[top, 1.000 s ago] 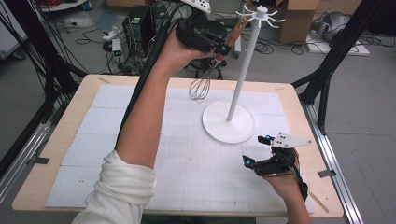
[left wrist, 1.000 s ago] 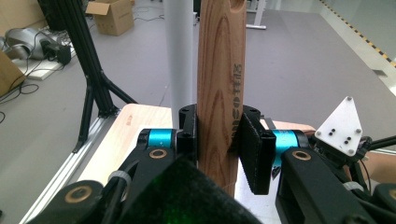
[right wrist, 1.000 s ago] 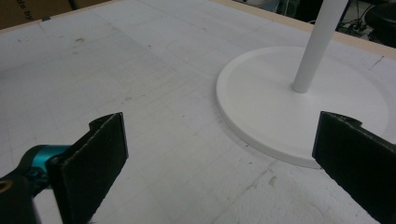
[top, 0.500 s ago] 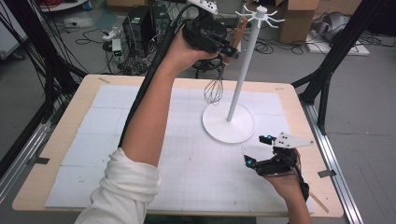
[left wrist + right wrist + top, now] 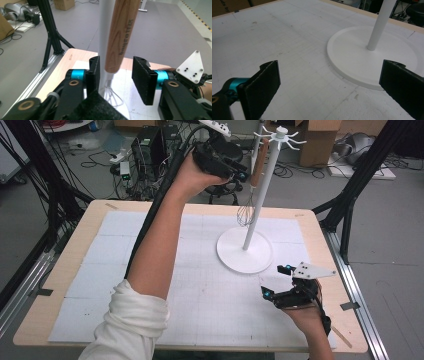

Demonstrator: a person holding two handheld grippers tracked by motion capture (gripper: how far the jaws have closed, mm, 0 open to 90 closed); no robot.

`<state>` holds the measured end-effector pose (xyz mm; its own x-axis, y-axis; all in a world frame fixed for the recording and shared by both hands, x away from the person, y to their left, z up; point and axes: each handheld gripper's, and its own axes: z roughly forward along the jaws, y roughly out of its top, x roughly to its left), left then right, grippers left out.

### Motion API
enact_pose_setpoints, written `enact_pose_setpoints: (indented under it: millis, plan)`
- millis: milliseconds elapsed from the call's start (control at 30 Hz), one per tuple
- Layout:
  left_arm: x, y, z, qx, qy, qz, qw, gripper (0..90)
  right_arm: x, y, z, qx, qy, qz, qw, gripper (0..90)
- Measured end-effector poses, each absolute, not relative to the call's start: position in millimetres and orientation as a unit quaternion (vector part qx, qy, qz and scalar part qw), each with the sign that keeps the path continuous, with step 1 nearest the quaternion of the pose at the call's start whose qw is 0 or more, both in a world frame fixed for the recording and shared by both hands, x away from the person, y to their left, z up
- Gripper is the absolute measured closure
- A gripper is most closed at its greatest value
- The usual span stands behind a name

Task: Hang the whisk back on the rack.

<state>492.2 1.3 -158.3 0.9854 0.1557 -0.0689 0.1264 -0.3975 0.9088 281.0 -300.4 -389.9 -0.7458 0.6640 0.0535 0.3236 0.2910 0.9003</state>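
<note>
A whisk with a wooden handle (image 5: 259, 162) (image 5: 122, 35) hangs upright beside the pole of a white hook stand (image 5: 262, 195), its wire end (image 5: 246, 215) above the round base (image 5: 245, 255). My left gripper (image 5: 241, 172) (image 5: 116, 75) is raised at the stand's top. Its jaws have just been opening and stand either side of the handle, with a gap between the handle and each of the pads (image 5: 142, 80). My right gripper (image 5: 275, 281) (image 5: 329, 82) rests low at the table's front right, open, with nothing between its fingers and pointing at the stand's base (image 5: 362, 55).
White gridded paper (image 5: 150, 250) covers the wooden table (image 5: 65, 270). Black frame legs (image 5: 350, 205) stand off the right edge, and cables, boxes and equipment lie on the floor beyond the far edge. My left arm in a white sleeve (image 5: 135, 320) crosses the table's left half.
The whisk's wire end has swung right, up to the stand's pole. My left gripper's jaws have parted from the handle. The right gripper has stayed in place.
</note>
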Motion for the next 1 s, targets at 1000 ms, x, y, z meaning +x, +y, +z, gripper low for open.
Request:
enact_pose_setpoints:
  millis: [1000]
  plan:
    - [439.7,65.4,-177.4,0.850,0.075,0.025,0.521,35.8,276.2,-301.6,-382.0,0.309,0.783,0.509,0.182,2.3]
